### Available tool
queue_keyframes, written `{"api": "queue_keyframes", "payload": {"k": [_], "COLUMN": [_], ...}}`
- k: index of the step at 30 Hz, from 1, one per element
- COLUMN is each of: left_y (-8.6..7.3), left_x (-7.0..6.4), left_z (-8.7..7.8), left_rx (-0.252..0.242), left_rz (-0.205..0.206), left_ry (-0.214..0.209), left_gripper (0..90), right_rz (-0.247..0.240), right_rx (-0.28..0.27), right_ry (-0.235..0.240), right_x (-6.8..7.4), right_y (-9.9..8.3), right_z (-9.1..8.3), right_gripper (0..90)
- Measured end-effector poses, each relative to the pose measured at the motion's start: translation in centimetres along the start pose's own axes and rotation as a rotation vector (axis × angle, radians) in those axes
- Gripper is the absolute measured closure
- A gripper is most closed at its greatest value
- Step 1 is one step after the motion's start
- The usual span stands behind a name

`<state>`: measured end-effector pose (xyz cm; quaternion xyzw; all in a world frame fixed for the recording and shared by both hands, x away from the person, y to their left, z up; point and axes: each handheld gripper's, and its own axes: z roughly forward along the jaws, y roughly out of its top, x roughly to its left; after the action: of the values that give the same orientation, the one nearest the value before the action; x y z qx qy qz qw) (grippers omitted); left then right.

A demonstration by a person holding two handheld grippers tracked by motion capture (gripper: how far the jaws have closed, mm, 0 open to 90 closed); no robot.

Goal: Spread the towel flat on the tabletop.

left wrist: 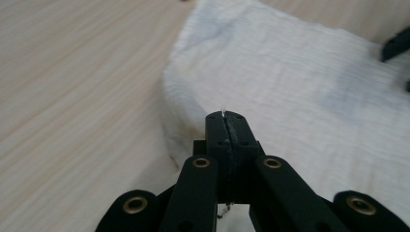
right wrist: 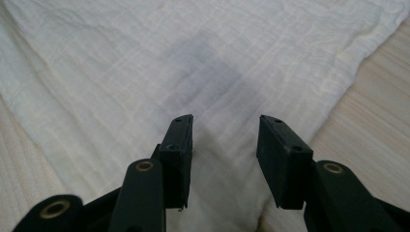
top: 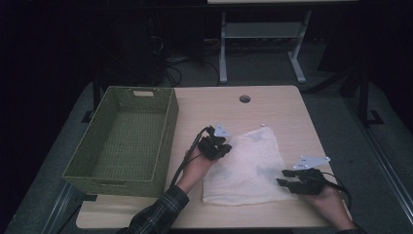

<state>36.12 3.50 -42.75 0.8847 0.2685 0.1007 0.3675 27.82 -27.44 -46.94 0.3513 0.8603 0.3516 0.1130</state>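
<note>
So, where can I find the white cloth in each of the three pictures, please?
High view: the white cloth lies flat on the table, lower centre, between the two grippers and right of the green basket.
Left gripper view: it covers the upper right, its edge beside the shut jaws.
Right gripper view: it spreads ahead of the open jaws.
Shared landmark: the pale wooden table bordering the cloth.
</note>
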Motion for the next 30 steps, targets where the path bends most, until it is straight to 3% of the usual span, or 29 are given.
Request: {"api": "queue_keyframes", "payload": {"k": [5,8,13,18,22,26,30], "left_y": [-0.3,-0.7,-0.8,0.1,0.4,-0.3,-1.4], "left_x": [-2.5,-3.5,-3.9,-3.2,-1.4,0.5,1.5], "left_z": [1.7,2.7,3.0,0.9,-1.0,-1.7,-1.5], "left_rx": [0.048,0.074,0.073,0.007,-0.041,-0.035,0.001], "left_rz": [0.057,0.07,0.067,0.046,0.009,-0.032,-0.062], "left_ry": [-0.055,-0.077,-0.104,-0.098,-0.05,-0.009,-0.013], "left_gripper": [89.3,89.2,85.0,74.5,71.2,69.5,65.8], "right_rz": [0.0,-0.002,-0.003,-0.011,-0.014,-0.014,-0.015], "right_rx": [-0.005,-0.005,-0.007,-0.008,-0.007,-0.006,-0.007], "right_ry": [-0.001,-0.002,-0.001,-0.003,-0.004,-0.004,-0.004], "right_x": [0.0,0.0,0.0,0.0,0.1,0.1,0.1], "right_y": [0.0,-0.1,-0.1,-0.1,-0.2,-0.2,-0.2], "right_z": [0.0,0.0,0.0,0.0,0.0,0.0,0.0], "right_gripper": [56.5,56.6,56.5,56.5,56.3,56.3,56.3]}}
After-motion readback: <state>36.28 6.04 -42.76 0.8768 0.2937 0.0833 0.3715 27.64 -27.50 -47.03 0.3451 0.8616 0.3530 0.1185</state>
